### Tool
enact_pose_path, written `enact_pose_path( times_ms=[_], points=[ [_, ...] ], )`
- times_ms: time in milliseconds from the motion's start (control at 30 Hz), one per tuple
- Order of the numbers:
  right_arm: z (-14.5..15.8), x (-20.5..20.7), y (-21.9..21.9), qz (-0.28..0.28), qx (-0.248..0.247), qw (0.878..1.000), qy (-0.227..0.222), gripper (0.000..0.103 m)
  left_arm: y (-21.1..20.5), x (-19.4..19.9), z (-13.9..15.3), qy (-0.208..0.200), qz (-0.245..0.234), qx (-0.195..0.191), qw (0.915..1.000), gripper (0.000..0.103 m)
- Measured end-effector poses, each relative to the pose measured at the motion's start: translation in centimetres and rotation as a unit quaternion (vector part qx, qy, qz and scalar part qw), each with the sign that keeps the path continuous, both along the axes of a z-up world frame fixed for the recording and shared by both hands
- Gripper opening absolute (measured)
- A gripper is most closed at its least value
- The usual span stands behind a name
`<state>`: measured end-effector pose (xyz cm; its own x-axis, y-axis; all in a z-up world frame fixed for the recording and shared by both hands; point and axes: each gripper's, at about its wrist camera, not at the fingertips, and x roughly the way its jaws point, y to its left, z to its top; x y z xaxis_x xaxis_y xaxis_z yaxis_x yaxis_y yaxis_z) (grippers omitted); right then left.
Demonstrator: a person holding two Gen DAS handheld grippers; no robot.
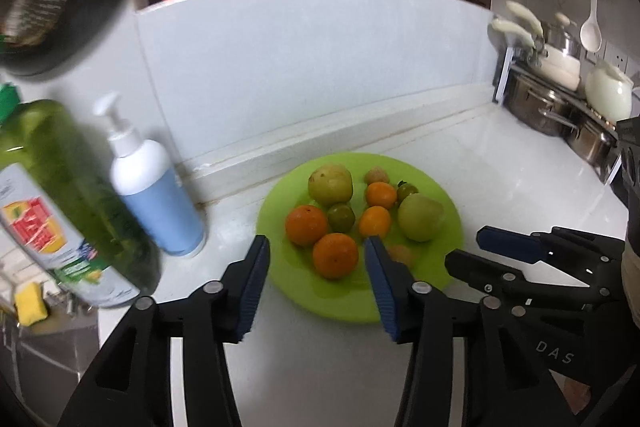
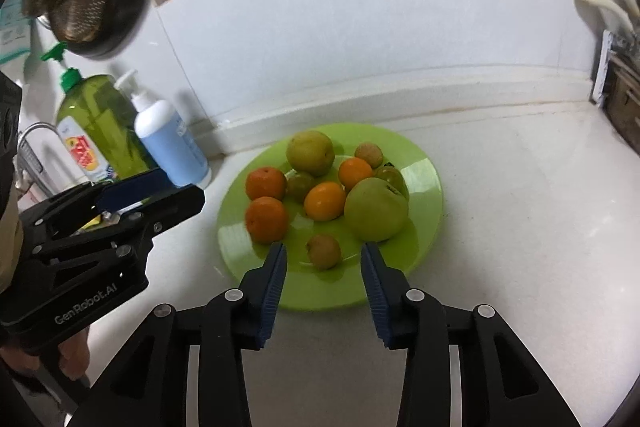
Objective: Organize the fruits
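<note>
A round lime-green plastic plate is lying on the white surface near the back ledge, carrying the fruit. On it are sitting a large yellow-green round fruit at the back, a large pale green apple-like fruit toward the right, two larger oranges on the left, two smaller oranges in the middle, small dark green fruits among them, and two small tan rough-skinned fruits, one at the back and one at the front.

The right gripper is hovering over the plate's near rim with its blue-padded fingers standing wide apart and holding nothing; the front tan fruit is lying between the tips, untouched. The left gripper is hovering at the plate's near-left edge, its fingers likewise spread wide and empty, framing the nearest orange.

A white pump bottle with a pale blue label and a green dish-soap bottle are standing left of the plate, just beside each other. Steel pots are sitting at the far right.
</note>
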<state>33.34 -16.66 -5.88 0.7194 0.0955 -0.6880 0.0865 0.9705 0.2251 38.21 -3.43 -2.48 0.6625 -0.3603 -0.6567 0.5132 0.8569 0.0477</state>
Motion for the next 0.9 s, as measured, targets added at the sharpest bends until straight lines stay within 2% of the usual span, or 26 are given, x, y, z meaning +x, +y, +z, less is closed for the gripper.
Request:
enact_pose_path(
  times_ms=[67,167,333,400,533,667,767,900],
  points=[
    [1.2,-1.4,0.1,-0.002,-0.005,1.000,-0.015,0.040,0.6,-1.3,0.8,-0.011,0.006,-0.007,0.9999,0.057],
    [2.4,-3.2,0.2,-0.007,-0.010,0.999,-0.030,0.049,1.8,-3.5,1.9,-0.029,0.017,-0.016,0.9993,0.065],
    [4.6,-6.9,0.8,-0.011,-0.029,0.998,-0.058,0.051,3.4,-7.5,3.6,-0.057,0.036,-0.026,0.9973,0.076],
    [5.3,-8.1,1.0,-0.010,-0.033,0.997,-0.067,0.058,3.7,-9.3,4.1,-0.067,0.044,-0.026,0.9964,0.078],
    [6.5,-11.2,1.2,-0.001,-0.050,0.995,-0.088,0.061,4.2,-12.8,4.8,-0.076,0.063,-0.033,0.9945,0.084],
    [7.7,-14.9,0.6,0.005,-0.064,0.992,-0.105,0.069,4.2,-16.2,5.3,-0.082,0.085,-0.041,0.9922,0.088],
    [8.3,-17.2,0.3,0.014,-0.070,0.991,-0.111,0.070,4.2,-19.3,5.5,-0.093,0.096,-0.041,0.9901,0.093],
    [9.0,-21.1,-0.1,0.021,-0.081,0.989,-0.123,0.079,4.1,-23.1,5.8,-0.105,0.117,-0.042,0.9867,0.099]
  ],
)
